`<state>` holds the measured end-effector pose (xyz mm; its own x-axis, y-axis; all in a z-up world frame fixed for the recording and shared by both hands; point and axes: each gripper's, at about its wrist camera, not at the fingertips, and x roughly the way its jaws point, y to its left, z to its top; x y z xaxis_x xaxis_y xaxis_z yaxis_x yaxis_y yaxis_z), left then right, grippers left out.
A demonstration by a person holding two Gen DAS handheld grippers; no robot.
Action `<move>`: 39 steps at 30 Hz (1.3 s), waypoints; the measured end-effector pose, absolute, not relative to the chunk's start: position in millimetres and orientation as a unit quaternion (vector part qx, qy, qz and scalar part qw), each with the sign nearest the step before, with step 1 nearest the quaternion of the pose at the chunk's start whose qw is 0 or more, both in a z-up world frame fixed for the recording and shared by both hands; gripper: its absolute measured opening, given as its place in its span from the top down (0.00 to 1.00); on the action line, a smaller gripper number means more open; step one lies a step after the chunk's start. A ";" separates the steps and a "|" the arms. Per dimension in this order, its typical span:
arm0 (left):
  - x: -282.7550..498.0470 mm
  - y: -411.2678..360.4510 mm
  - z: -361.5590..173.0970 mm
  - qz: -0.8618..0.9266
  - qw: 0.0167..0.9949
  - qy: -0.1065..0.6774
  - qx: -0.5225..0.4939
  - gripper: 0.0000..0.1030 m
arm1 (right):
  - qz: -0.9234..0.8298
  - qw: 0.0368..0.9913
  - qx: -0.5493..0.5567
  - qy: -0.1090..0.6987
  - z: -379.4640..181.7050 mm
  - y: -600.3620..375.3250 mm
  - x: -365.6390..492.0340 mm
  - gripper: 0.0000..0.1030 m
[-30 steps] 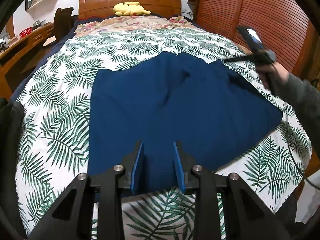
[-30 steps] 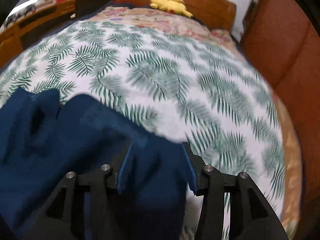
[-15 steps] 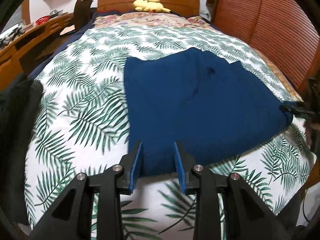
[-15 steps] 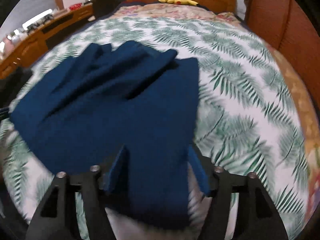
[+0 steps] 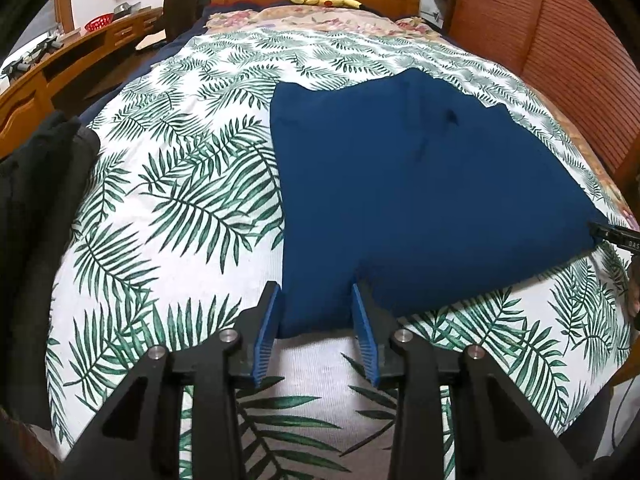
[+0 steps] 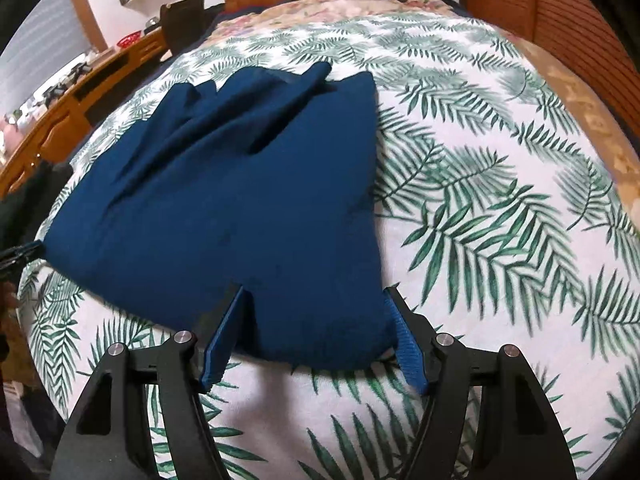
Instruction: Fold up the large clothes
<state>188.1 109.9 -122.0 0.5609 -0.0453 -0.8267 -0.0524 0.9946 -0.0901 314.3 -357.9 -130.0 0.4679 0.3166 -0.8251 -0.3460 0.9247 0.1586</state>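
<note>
Far left in the left wrist view a dark garment (image 5: 36,208) hangs over the bed's edge, and beside it stretches the palm-leaf bedspread (image 5: 180,200) on which the task's thing lies: a blue garment (image 5: 420,184), spread mostly flat across the middle of the bed, its far end bunched into ridges and points toward the headboard (clearer from the right wrist view, (image 6: 224,184)). It reads as soft, light cloth of some thickness, limp enough to sag and drag if lifted by one point, and not fragile; the matte weave should not slip from ribbed pads. My judgement is that the near corners are the places to hold, pinching the full layered edge, so both corners can travel together. The left gripper (image 5: 316,320) has its jaws partly open, the near left corner of the cloth lying between the blue pads; the fabric seems to touch the inner faces but is not pinched flat, so I would not call it a firm hold. The right gripper (image 6: 316,332) stands wider open, straddling the rounded near right corner, which bulges loosely between the pads without being squeezed. At the right edge of the left wrist view the right gripper's tip (image 5: 616,236) shows at the garment's corner.
</note>
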 end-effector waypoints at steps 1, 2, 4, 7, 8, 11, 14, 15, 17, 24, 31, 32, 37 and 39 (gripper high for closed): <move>188.5 110.1 -122.7 0.002 0.882 0.469 -0.053 0.66 | 0.196 0.855 -0.015 0.480 -132.3 -356.9 313.3 0.32; 188.7 110.4 -123.5 0.001 0.881 0.470 -0.054 0.66 | 0.197 0.854 -0.015 0.481 -133.9 -356.1 313.1 0.32; 190.0 111.5 -127.6 -0.001 0.879 0.473 -0.058 0.66 | 0.200 0.853 -0.012 0.481 -136.3 -356.0 311.7 0.32; 190.5 112.5 -130.3 0.002 0.879 0.472 -0.064 0.66 | 0.204 0.851 0.008 0.483 -138.9 -359.9 310.7 0.32; 190.4 111.8 -130.3 0.003 0.880 0.471 -0.062 0.66 | 0.205 0.851 0.011 0.483 -139.0 -360.7 310.1 0.32; 190.1 110.8 -131.3 0.004 0.881 0.469 -0.062 0.66 | 0.207 0.850 0.015 0.484 -139.3 -360.6 308.8 0.32; 190.0 114.1 -132.5 0.001 0.881 0.467 -0.074 0.66 | 0.212 0.848 0.032 0.485 -141.0 -361.3 312.0 0.32; 189.9 115.2 -132.6 -0.002 0.881 0.466 -0.077 0.66 | 0.213 0.847 0.039 0.485 -141.7 -361.4 312.7 0.34; 189.3 116.6 -132.4 -0.010 0.882 0.463 -0.081 0.79 | 0.216 0.847 0.045 0.484 -141.8 -360.2 312.4 0.44; 179.7 111.4 -111.4 -0.012 0.896 0.440 -0.060 0.97 | 0.220 0.866 0.029 0.449 -125.6 -351.6 300.3 0.77; 142.6 96.5 -77.3 -0.027 0.911 0.408 -0.049 0.97 | 0.217 0.886 0.032 0.408 -89.8 -357.6 270.0 0.80; 137.9 93.6 -75.0 -0.029 0.912 0.405 -0.050 0.97 | 0.218 0.887 0.033 0.406 -85.3 -360.6 264.5 0.80; 98.8 74.6 -65.7 -0.050 0.917 0.392 -0.051 0.97 | 0.215 0.895 0.034 0.389 -63.7 -383.6 226.0 0.80; 84.5 67.4 -65.3 -0.058 0.917 0.392 -0.052 0.97 | 0.210 0.898 0.035 0.385 -57.6 -393.5 206.3 0.80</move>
<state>84.5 67.4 -65.3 0.6868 -0.1461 -0.7121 0.0651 0.9880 -0.1398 206.3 -393.5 -57.5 0.6155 0.4043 -0.6765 -0.3512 0.9091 0.2238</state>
